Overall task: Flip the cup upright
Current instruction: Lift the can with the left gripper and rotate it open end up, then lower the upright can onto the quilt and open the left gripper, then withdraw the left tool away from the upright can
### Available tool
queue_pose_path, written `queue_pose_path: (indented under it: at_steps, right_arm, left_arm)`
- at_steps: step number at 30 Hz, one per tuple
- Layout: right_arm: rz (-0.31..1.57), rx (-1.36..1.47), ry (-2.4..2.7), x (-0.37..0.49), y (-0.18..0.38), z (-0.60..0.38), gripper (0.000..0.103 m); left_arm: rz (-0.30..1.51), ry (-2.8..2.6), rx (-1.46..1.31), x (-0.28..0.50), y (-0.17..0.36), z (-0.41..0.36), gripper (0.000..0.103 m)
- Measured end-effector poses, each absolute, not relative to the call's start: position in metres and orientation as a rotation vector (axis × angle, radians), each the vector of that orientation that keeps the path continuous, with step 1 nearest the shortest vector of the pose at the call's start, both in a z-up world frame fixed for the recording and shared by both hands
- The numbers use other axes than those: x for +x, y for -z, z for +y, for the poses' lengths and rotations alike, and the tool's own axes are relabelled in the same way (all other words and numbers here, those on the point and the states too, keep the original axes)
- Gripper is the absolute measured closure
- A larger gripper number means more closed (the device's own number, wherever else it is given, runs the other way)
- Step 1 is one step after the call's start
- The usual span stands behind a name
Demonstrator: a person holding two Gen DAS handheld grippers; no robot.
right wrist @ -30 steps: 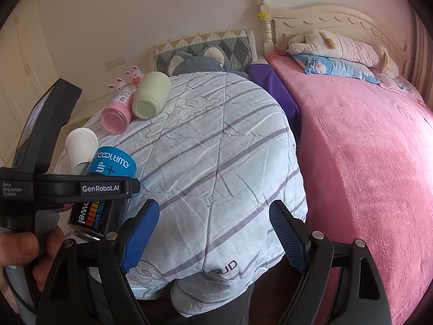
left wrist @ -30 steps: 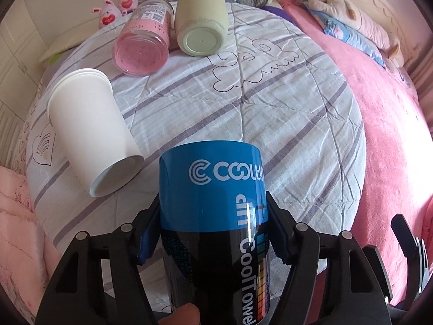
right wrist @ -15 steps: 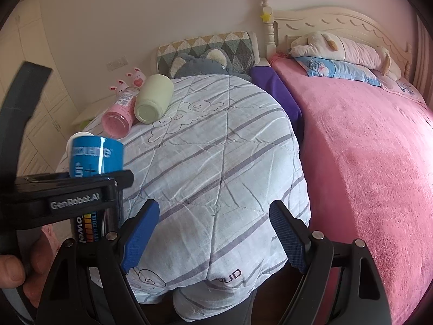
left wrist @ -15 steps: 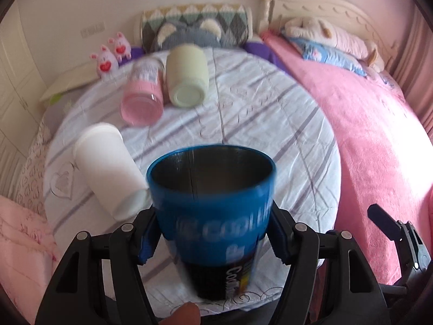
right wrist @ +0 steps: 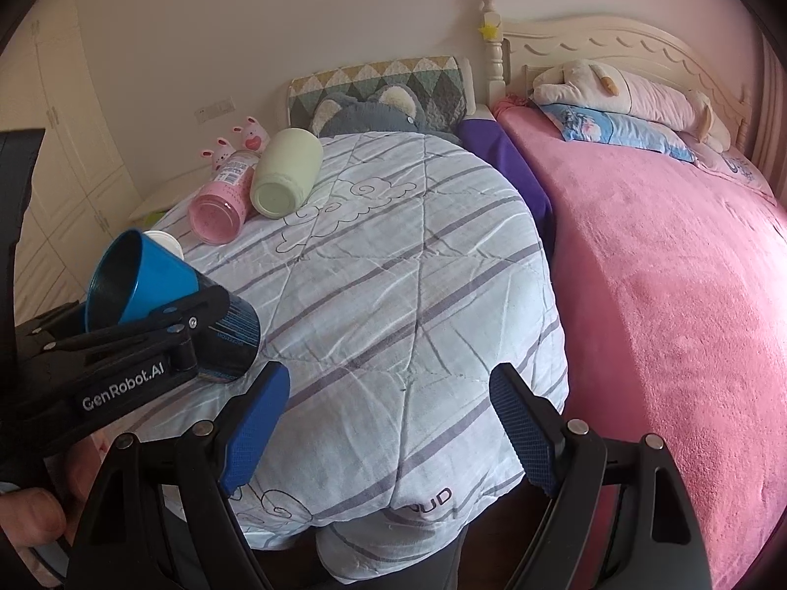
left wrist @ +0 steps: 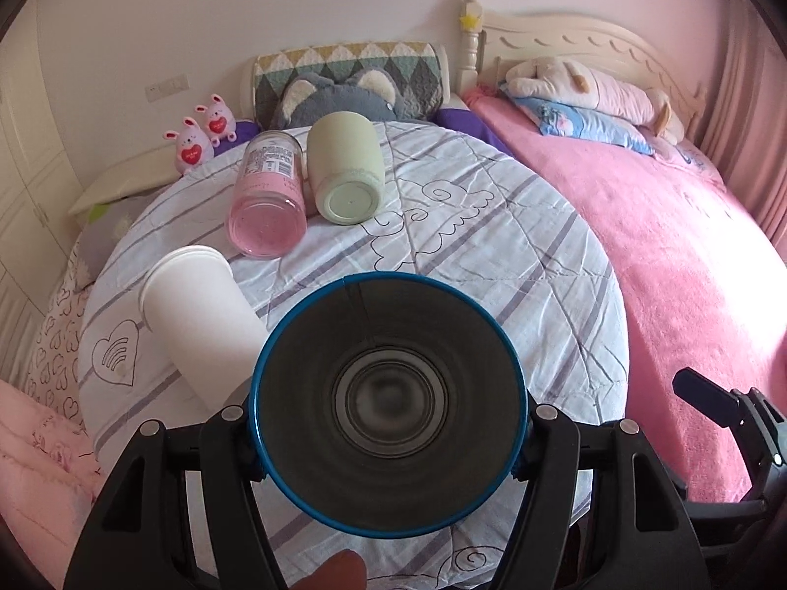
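Above the near edge of the striped quilt, the blue cup hangs clamped between the fingers of the left claw, its open mouth tipped toward that claw's camera and its dark base pointing down at the bed. Just beside it a white cup lies on its side; farther back lie a pink jar and a pale green cup, touching. The right claw is spread wide, holding nothing.
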State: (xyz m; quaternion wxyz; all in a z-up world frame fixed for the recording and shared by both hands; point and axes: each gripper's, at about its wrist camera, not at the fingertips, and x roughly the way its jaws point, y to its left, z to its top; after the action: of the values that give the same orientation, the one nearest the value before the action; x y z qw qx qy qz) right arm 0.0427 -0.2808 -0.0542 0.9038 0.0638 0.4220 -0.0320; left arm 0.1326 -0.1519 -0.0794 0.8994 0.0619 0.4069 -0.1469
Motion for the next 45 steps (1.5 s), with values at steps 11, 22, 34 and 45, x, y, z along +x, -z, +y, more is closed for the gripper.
queue_pose_path:
  at_steps: [11, 22, 34, 45]
  right_arm:
    - [0.874, 0.128, 0.081, 0.044, 0.052, -0.272, 0.018]
    - [0.847, 0.095, 0.104, 0.034, 0.037, -0.258, 0.018]
    - [0.753, 0.04, 0.1, 0.014, 0.002, -0.212, 0.018]
    - [0.697, 0.0, 0.052, -0.009, -0.011, -0.163, 0.018]
  left_arm:
    - [0.81, 0.351, 0.125, 0.136, 0.067, -0.155, 0.008]
    - [0.763, 0.364, 0.094, 0.12, 0.045, -0.137, 0.005]
    - [0.645, 0.246, 0.137, 0.065, 0.002, -0.081, 0.0]
    - [0.66, 0.112, 0.125, 0.024, 0.003, -0.007, 0.0]
